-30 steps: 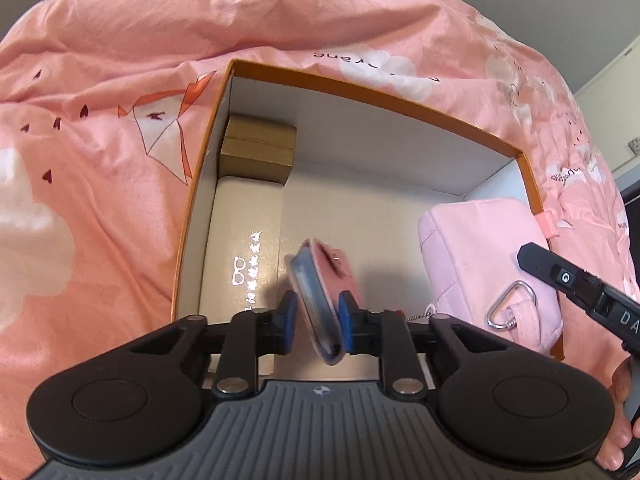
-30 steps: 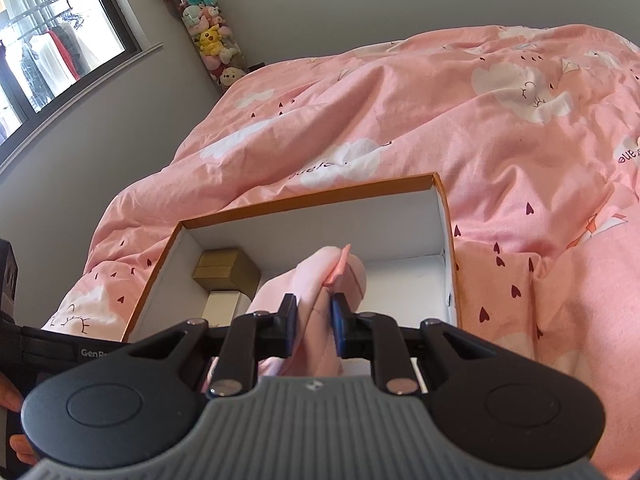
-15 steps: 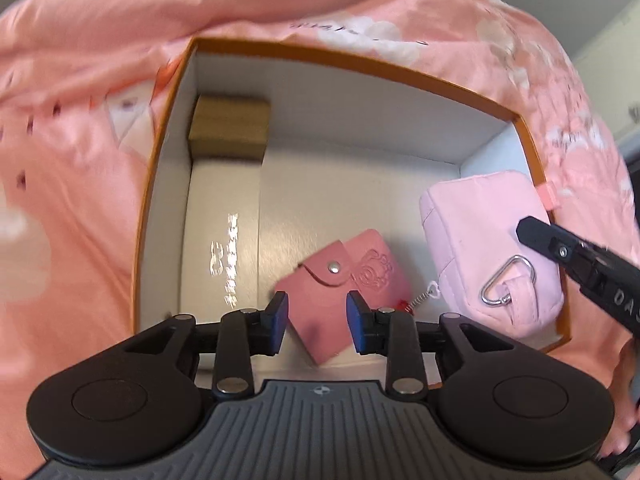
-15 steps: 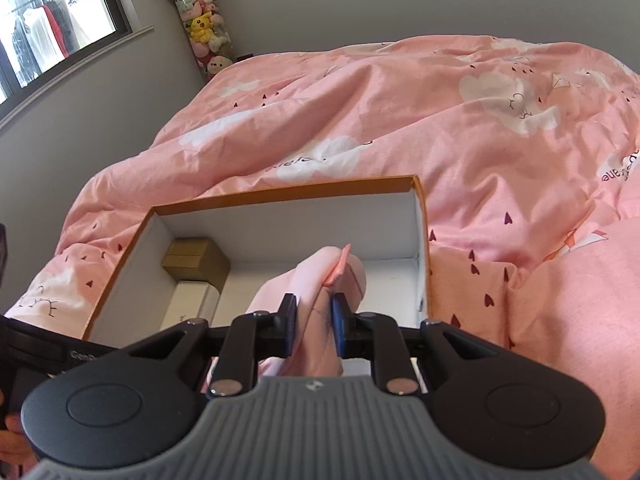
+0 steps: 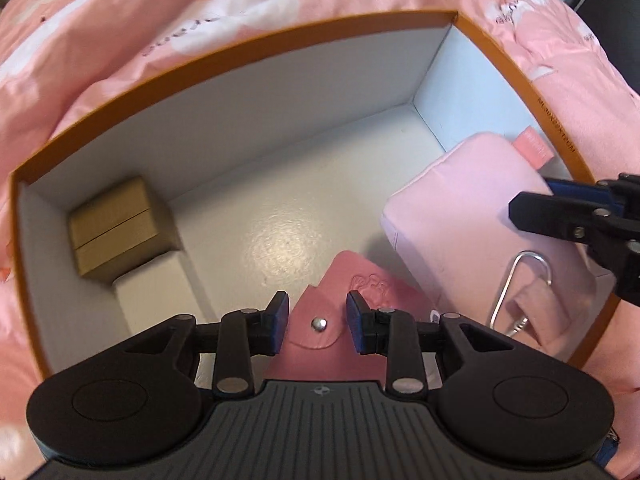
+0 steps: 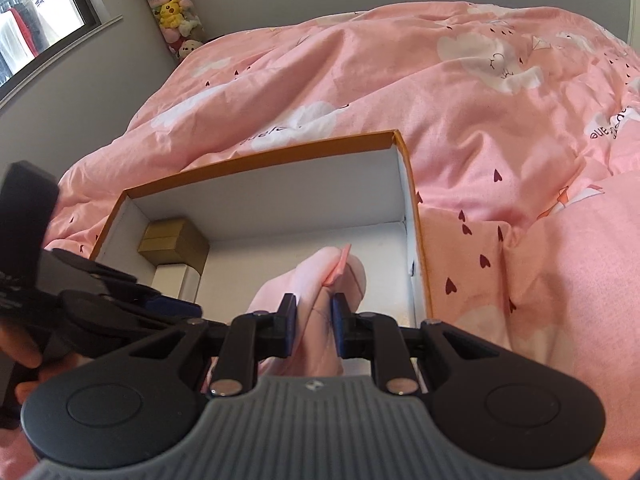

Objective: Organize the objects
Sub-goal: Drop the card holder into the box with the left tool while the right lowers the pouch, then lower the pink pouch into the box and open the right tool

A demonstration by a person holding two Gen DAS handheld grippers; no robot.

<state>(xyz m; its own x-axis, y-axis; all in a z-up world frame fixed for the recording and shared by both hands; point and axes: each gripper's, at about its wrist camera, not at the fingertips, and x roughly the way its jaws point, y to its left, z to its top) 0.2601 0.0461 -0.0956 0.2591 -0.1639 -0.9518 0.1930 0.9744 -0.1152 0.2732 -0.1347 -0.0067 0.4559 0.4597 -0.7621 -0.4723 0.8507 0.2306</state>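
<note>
An orange-rimmed white box (image 5: 240, 46) lies open on the bed. Flat on its floor is a pink snap wallet (image 5: 372, 284). My left gripper (image 5: 316, 320) hovers just above the wallet, open, its pads either side of the flap and clear of it. A pale pink pouch (image 5: 460, 208) with a metal clip stands tilted in the box's right end. My right gripper (image 6: 313, 322) is shut on the pouch (image 6: 316, 276), pinching its fabric top. A gold box (image 5: 116, 228) and a white box (image 5: 156, 292) sit in the left corner.
The box rests on a pink quilt (image 6: 480, 120) with cloud prints that rises around it. A tall clear tube of plush toys (image 6: 172, 8) stands in the room's far corner beside a window (image 6: 36, 28). A hand (image 6: 20, 356) holds the left gripper's body.
My left gripper let go of the pink wallet, which now lies flat on the box floor. It opened, rolled and dropped lower into the box. The right gripper stayed shut on the pouch.
</note>
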